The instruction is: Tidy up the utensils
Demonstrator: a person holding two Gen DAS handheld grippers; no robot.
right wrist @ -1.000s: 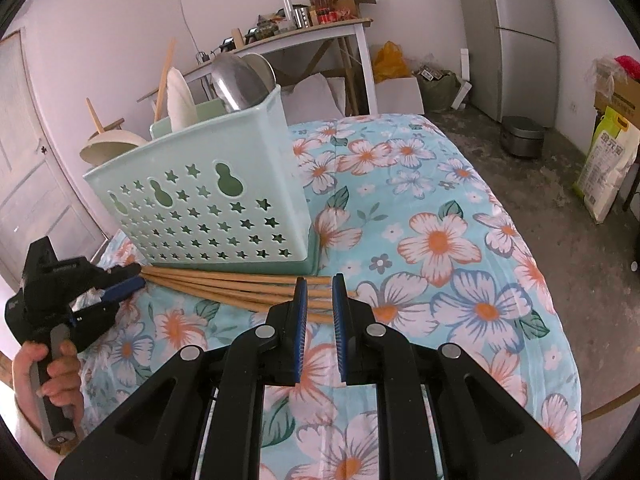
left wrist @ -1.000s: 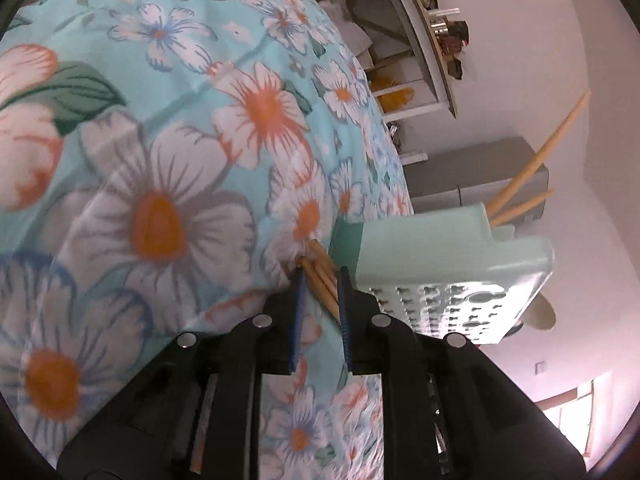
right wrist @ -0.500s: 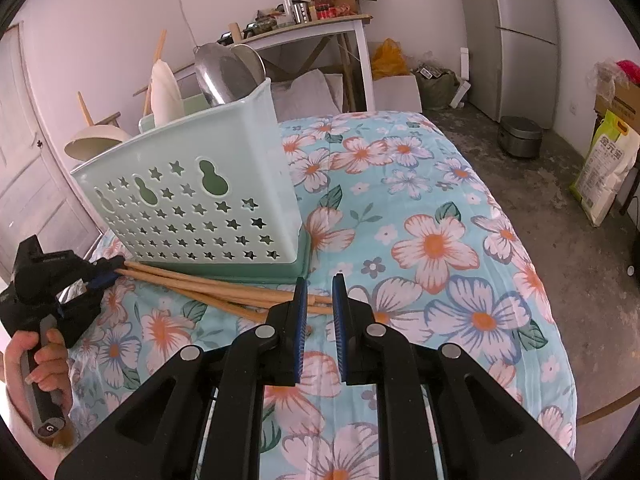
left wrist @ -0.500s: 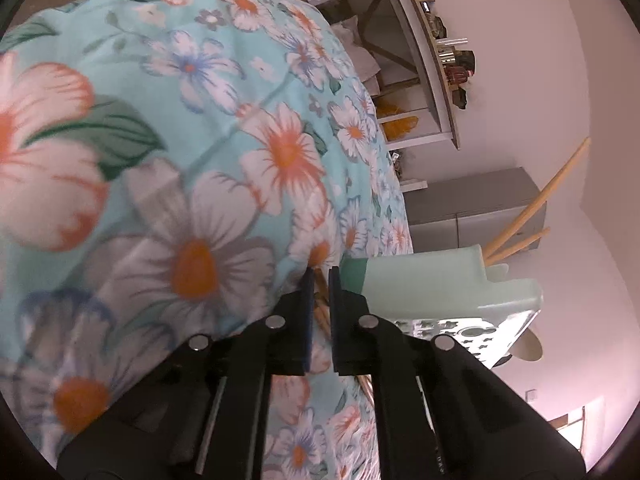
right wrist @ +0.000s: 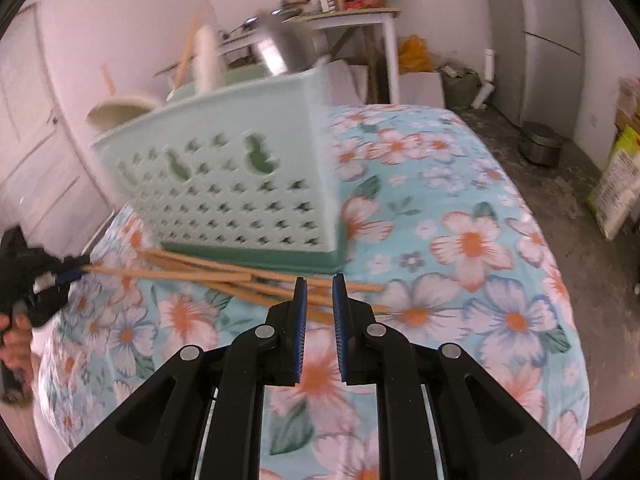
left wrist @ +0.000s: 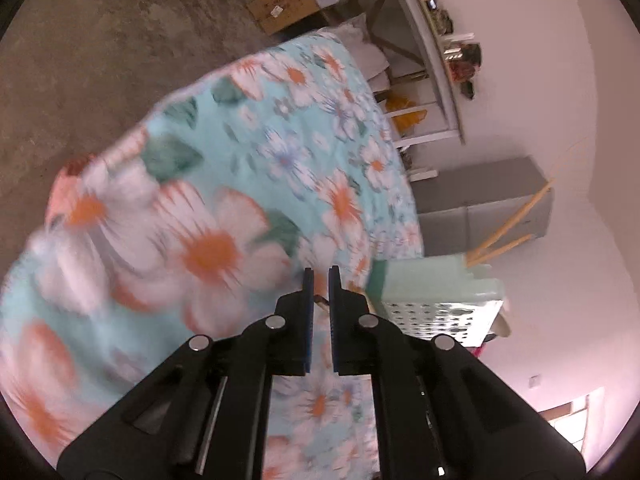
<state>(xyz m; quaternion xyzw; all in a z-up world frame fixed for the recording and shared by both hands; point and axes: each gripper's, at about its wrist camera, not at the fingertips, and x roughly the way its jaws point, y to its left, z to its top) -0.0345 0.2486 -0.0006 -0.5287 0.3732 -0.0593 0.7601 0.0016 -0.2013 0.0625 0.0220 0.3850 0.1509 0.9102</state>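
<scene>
A mint green perforated utensil basket [right wrist: 240, 184] stands on the floral tablecloth [right wrist: 460, 240]; it appears in the left wrist view as the basket [left wrist: 436, 288]. It holds a steel ladle [right wrist: 280, 52], a white spoon [right wrist: 206, 60] and upright chopsticks [left wrist: 508, 224]. Several loose wooden chopsticks [right wrist: 240, 280] lie fanned out before the basket. My left gripper [right wrist: 76, 272], held by a hand at the far left, is shut on the left end of one chopstick [left wrist: 320, 300]. My right gripper [right wrist: 320, 284] hovers just above the chopsticks' right ends, its jaws almost together with nothing between them.
The tablecloth drops off at the table's edge to a concrete floor [left wrist: 100, 60]. At the back are a white table [right wrist: 360, 16] with bottles, cardboard boxes [left wrist: 284, 4] and a grey fridge [right wrist: 552, 40]. A steel pot [right wrist: 540, 144] and a sack [right wrist: 616, 184] sit on the floor.
My left gripper shut on a chopstick end and pulled back from the basket, towards the table's left edge. The chopstick slid left with it. The right gripper barely moved.
</scene>
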